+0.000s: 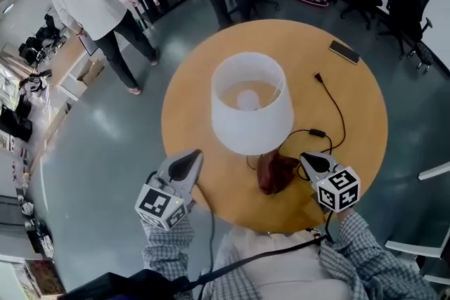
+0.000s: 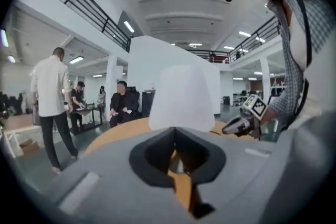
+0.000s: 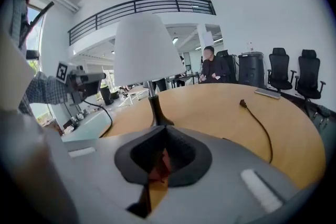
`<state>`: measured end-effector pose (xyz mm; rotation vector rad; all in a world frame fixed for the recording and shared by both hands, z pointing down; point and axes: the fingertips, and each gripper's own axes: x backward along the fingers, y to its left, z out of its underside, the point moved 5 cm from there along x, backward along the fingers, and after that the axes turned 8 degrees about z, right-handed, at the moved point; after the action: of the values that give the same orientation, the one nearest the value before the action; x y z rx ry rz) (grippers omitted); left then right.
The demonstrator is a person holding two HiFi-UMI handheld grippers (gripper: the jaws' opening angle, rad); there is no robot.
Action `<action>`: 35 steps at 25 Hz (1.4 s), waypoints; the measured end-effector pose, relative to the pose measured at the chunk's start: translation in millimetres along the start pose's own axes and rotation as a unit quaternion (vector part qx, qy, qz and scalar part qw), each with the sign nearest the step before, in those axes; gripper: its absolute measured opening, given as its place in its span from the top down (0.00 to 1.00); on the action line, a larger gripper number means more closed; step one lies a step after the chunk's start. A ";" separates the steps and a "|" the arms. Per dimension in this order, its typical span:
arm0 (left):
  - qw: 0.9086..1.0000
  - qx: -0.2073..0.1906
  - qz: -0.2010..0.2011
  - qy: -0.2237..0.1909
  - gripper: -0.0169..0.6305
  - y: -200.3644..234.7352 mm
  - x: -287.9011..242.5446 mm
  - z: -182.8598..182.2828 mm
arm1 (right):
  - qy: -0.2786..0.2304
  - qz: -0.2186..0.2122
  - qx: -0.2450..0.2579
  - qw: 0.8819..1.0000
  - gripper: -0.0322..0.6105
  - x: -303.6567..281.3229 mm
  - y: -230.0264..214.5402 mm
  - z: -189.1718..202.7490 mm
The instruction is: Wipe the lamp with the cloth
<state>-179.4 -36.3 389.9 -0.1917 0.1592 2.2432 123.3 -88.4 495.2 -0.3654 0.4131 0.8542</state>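
Observation:
A lamp with a white shade (image 1: 251, 112) stands in the middle of the round wooden table (image 1: 351, 109). The dark red cloth (image 1: 275, 173) is bunched just in front of the lamp's foot. My right gripper (image 1: 304, 164) is at the cloth's right side, shut on it. In the right gripper view a bit of red cloth (image 3: 159, 164) shows between the closed jaws, with the lamp's stem (image 3: 154, 107) just ahead. My left gripper (image 1: 190, 161) is at the table's near left edge, shut and empty. It points at the shade (image 2: 181, 97).
The lamp's black cord (image 1: 330, 105) loops over the table's right half and ends in a plug (image 1: 318, 77). A phone (image 1: 344, 51) lies at the far right rim. One person (image 1: 98, 3) walks at the far left, others sit behind, and office chairs (image 1: 411, 3) stand at the back right.

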 end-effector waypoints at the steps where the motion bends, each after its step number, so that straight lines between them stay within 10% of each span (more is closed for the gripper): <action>1: 1.000 0.018 0.004 0.001 0.97 -10.0 -5.0 10.7 | -0.009 -0.004 -0.014 1.000 0.94 2.1 5.0 -0.2; 14: 0.987 0.119 0.081 0.069 0.97 -91.9 -64.0 81.8 | -0.005 -0.091 -0.019 0.996 0.94 -11.6 73.6 10.2; 35: 0.982 0.124 0.109 0.087 0.97 -108.7 -71.4 88.9 | 0.017 -0.127 -0.014 0.992 0.94 -15.9 84.6 12.2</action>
<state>-57.8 -6.5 485.5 -0.2448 0.5763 2.3966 50.1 -41.8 501.3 -0.4490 0.3778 0.6066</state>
